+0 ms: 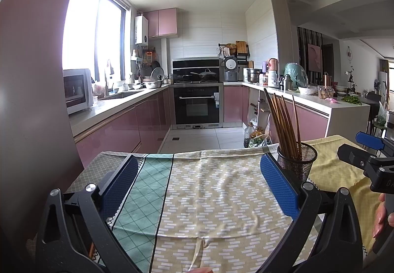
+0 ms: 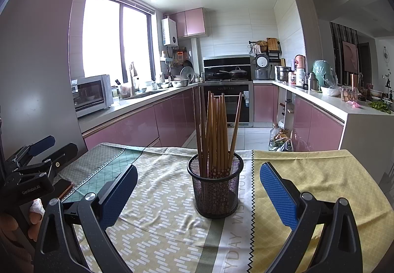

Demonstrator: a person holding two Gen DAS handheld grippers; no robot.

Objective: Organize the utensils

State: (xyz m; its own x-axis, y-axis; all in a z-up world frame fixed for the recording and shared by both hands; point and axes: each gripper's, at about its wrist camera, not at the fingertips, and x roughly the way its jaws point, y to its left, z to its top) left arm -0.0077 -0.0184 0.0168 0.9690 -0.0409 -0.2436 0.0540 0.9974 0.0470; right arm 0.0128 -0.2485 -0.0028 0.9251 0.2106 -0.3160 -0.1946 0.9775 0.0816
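Note:
A black mesh holder (image 2: pixel 215 186) stands upright on the patterned tablecloth (image 2: pixel 157 199), with several brown chopsticks (image 2: pixel 216 130) standing in it. My right gripper (image 2: pixel 198 175) is open, and the holder sits between and just beyond its blue pads (image 2: pixel 278 194). My left gripper (image 1: pixel 198 167) is open over bare cloth with nothing between its fingers. The holder (image 1: pixel 296 159) and chopsticks (image 1: pixel 283 122) sit just past its right pad (image 1: pixel 279 186). The right gripper (image 1: pixel 364 150) shows at the left view's right edge; the left gripper (image 2: pixel 41 152) shows at the right view's left edge.
A dark phone-like object (image 2: pixel 64 188) lies on the cloth at the left, by the hand holding the left gripper. The table's far edge (image 2: pixel 172 148) drops to the kitchen floor. Pink cabinets and counters (image 2: pixel 128 125) lie beyond. A yellow cloth (image 2: pixel 320 174) covers the right part.

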